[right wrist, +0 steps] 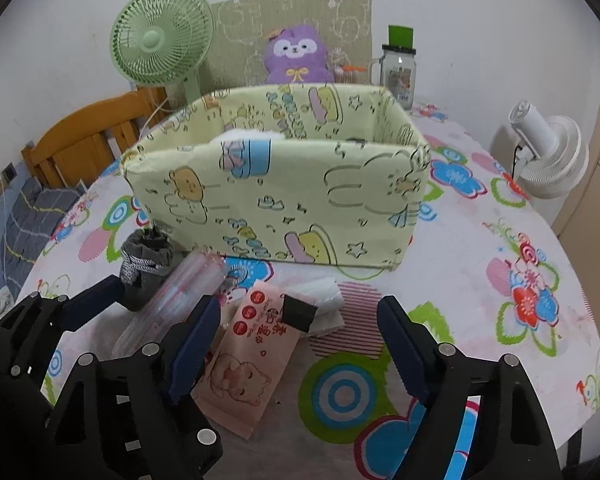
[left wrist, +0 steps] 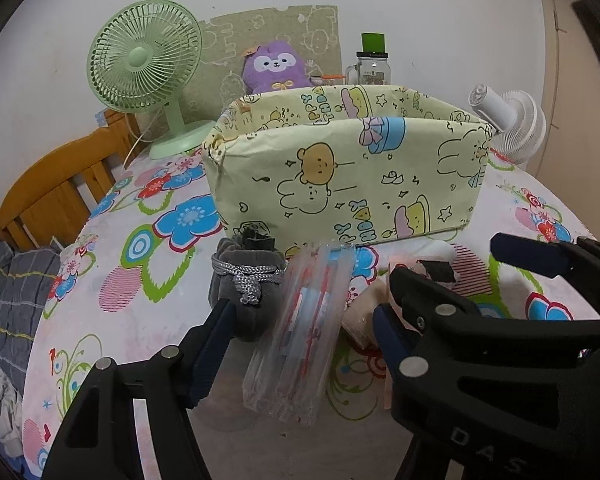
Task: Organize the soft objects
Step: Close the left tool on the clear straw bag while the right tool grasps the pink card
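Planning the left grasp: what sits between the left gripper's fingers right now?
A clear plastic packet lies on the tablecloth between the open fingers of the left gripper, with a grey pouch beside it; the left wrist view shows this.

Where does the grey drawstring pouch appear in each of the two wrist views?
Left wrist view: the grey drawstring pouch is at lower centre, left of the clear plastic sleeve.
Right wrist view: the pouch is at middle left.
Shared landmark: the yellow cartoon box directly behind it.
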A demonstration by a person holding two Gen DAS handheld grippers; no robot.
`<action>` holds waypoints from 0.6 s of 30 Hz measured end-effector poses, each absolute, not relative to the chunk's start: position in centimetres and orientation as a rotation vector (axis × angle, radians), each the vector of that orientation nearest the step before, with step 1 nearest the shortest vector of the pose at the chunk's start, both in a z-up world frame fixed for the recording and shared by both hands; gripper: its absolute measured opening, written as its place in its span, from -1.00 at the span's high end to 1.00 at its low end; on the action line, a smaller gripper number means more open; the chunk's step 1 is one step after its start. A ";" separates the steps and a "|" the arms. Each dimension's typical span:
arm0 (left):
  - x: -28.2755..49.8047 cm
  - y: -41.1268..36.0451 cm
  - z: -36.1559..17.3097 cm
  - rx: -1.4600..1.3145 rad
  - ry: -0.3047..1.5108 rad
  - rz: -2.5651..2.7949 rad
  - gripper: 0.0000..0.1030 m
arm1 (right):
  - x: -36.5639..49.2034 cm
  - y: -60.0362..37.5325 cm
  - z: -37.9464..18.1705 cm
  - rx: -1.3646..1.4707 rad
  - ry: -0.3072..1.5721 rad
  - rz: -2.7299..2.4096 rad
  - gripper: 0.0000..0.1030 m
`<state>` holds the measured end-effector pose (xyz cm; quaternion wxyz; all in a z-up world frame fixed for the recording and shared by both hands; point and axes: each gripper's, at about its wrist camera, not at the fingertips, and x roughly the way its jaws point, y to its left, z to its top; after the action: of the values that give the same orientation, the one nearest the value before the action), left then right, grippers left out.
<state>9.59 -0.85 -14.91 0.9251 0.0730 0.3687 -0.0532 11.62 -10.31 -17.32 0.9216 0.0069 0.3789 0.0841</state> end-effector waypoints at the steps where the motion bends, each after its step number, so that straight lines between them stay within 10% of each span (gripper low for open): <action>1: 9.6 -0.8 -15.0 0.150 0.758 -0.108 -0.41 | 11.7 -10.3 -17.5 0.018 0.785 0.174 -0.53; 11: 9.4 -0.9 -15.8 0.151 0.765 -0.102 -0.31 | 12.5 -9.7 -18.7 0.037 0.842 0.196 -0.31; 18: 9.4 -0.9 -15.8 0.122 0.789 -0.141 0.21 | 12.4 -9.3 -18.8 0.054 0.851 0.228 0.08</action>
<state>9.42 -0.87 -15.82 0.9190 0.0594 0.3837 -0.0686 12.37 -9.33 -18.84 0.9042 0.0260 0.4118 0.1101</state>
